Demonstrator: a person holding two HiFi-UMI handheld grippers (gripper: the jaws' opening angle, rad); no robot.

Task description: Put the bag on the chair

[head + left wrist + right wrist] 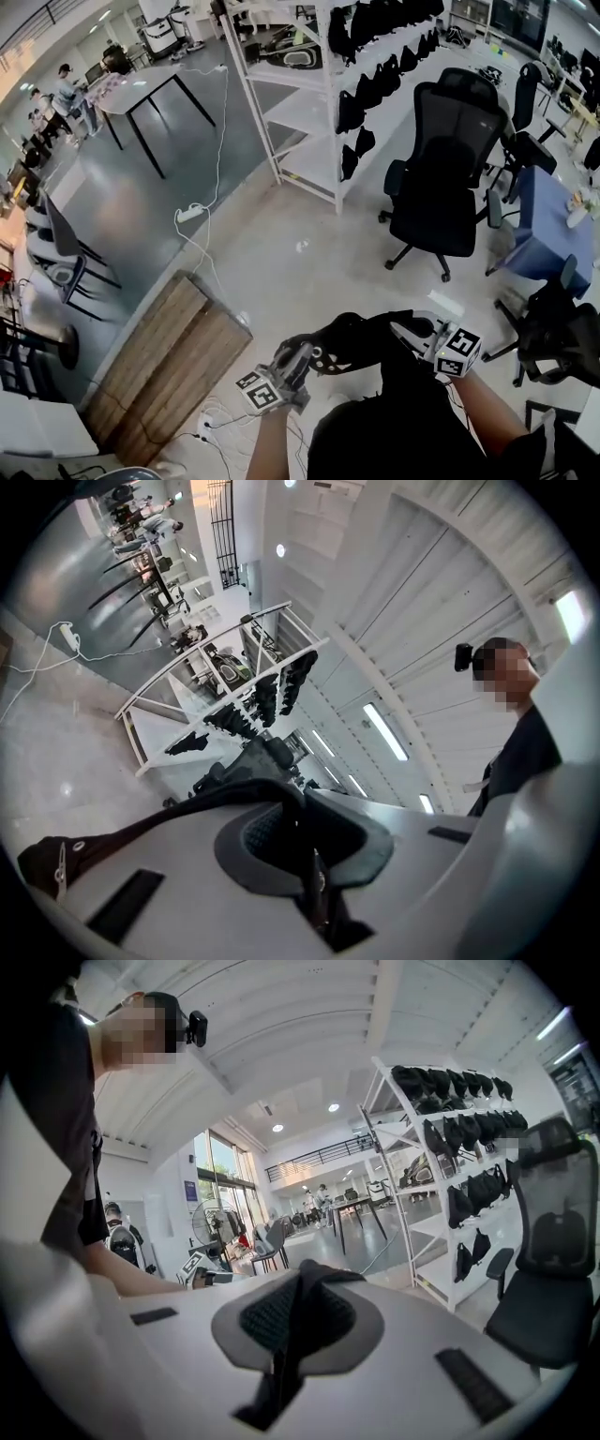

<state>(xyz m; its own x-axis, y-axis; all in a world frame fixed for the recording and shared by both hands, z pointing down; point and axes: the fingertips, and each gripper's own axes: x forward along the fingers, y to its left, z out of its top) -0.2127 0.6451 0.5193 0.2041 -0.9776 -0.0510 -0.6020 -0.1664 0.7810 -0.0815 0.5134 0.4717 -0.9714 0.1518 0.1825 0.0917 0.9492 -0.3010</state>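
The left gripper [302,360] was clamped shut on a fold of the black bag [354,339]. The right gripper [414,330] was likewise closed on its fabric. The bag hung between both sets of fingers, well apart from the chair [448,159].

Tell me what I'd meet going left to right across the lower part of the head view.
Brown wooden board → left tool → black fabric bag → right tool → black wheeled office chair.
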